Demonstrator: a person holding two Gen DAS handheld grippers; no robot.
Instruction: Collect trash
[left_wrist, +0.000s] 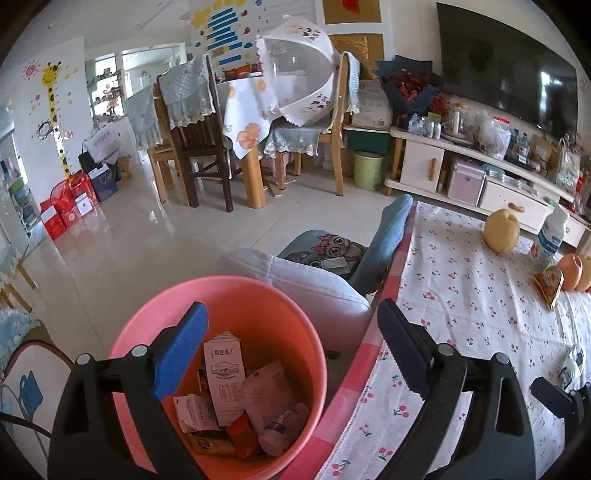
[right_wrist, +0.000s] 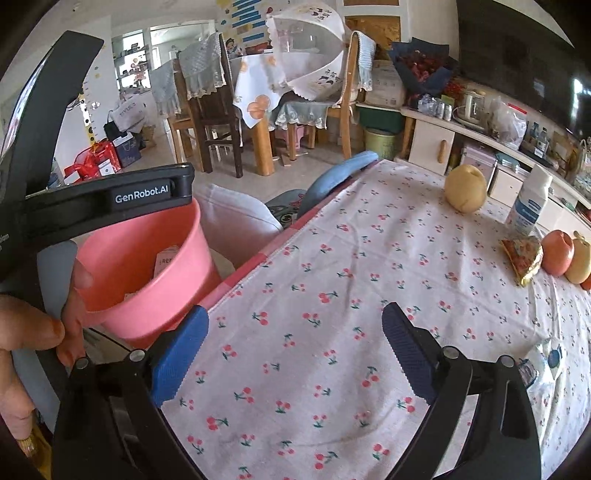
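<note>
Both the left gripper (left_wrist: 291, 347) above the pink bin (left_wrist: 147, 317) and the right gripper (right_wrist: 295, 350) gape empty, while that crinkly snack wrapper (right_wrist: 522, 260) beside the fruit looks light, best pinched by an edge.

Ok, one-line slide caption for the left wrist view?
Open left gripper above pink bin holding cartons and wrappers, beside cherry-print tablecloth.

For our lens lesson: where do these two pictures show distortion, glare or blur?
Left wrist view: dark corners, bowed black television screen, window glare on the glossy tiled floor. Right wrist view: curved cherry-print tablecloth edge, blurred hand close to the lens.
</note>
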